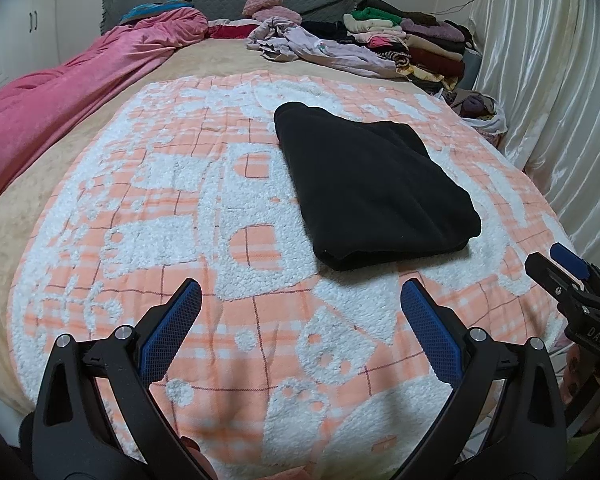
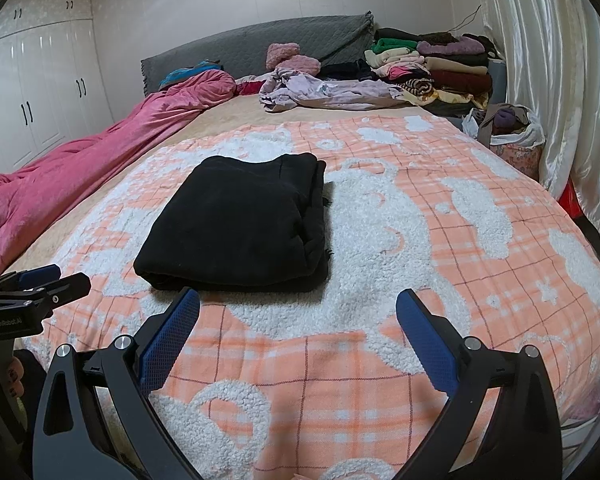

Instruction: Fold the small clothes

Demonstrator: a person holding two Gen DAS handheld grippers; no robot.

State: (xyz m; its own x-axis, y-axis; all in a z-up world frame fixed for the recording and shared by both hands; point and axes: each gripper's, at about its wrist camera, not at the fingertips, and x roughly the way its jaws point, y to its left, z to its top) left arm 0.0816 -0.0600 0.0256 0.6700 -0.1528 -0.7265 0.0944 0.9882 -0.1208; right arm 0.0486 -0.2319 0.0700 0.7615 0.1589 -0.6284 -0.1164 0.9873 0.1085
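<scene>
A black garment [image 1: 370,188] [image 2: 240,224] lies folded into a neat thick rectangle on the orange-and-white checked blanket [image 1: 204,216] [image 2: 420,264]. My left gripper [image 1: 300,292] hovers open just in front of the garment and slightly to its left, with nothing between its blue pads. My right gripper [image 2: 298,300] is also open and empty, near the garment's front right corner. Each gripper shows at the edge of the other's view: the right gripper [image 1: 560,268] with its fingers spread, and the left gripper [image 2: 44,280] at the far left.
A crumpled lilac garment [image 1: 316,46] [image 2: 328,90] and a stack of folded clothes [image 1: 416,40] [image 2: 436,68] lie at the far end by the grey headboard [image 2: 260,48]. A pink quilt [image 1: 64,96] [image 2: 80,168] runs along the left side. A bag of clothes [image 2: 508,128] and curtains [image 2: 548,60] stand at the right.
</scene>
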